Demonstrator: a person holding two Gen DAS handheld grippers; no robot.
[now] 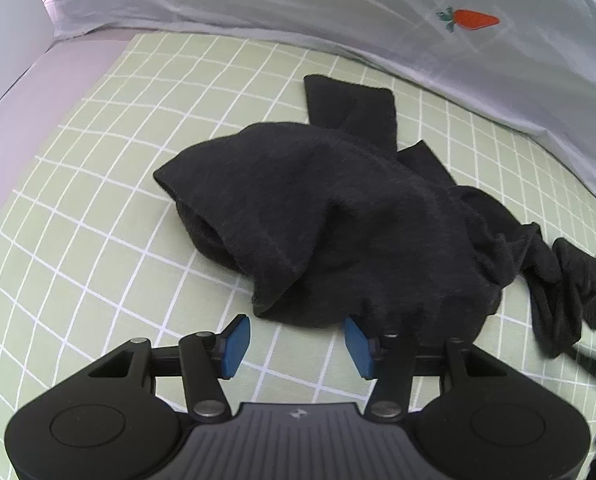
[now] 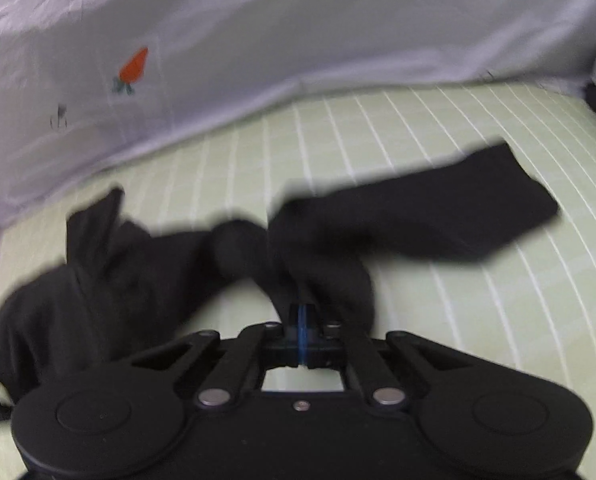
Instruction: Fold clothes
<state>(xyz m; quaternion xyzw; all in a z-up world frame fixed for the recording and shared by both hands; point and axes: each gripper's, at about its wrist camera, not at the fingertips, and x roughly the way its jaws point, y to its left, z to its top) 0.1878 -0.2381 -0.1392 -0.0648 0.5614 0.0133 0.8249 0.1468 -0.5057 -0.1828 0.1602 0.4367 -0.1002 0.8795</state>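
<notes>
my right gripper [image 2: 303,322] is clenched: its blue pads [image 2: 303,332] meet face to face with no gap, and black cloth bunches right at their tips. a fold of the black garment [image 2: 330,240] appears pinched there, though the picture is blurred and i cannot confirm how much fabric sits between the pads. from that point one sleeve [image 2: 438,216] runs out to the upper right, lying flat on the green checked sheet [image 2: 478,320]; the bulk of the garment lies heaped to the left.

my left gripper [image 1: 296,346] stands released, its two blue pads [image 1: 236,344] well apart with bare sheet between them. the right pad touches, or nearly touches, the near hem of the garment [image 1: 318,216]; the left pad is clear of it. nothing is gripped.

the garment is a crumpled mound at the middle of the green checked sheet [image 1: 78,220] — one sleeve [image 1: 350,104] pointing away toward the back, the other trailing off to the right edge of the left wrist view.

behind the sheet lies a pale lilac cover [image 1: 258,0] printed with a small carrot [image 1: 472,20]; the same cover [image 2: 298,40] and carrot [image 2: 134,66] show in the right wrist view.
</notes>
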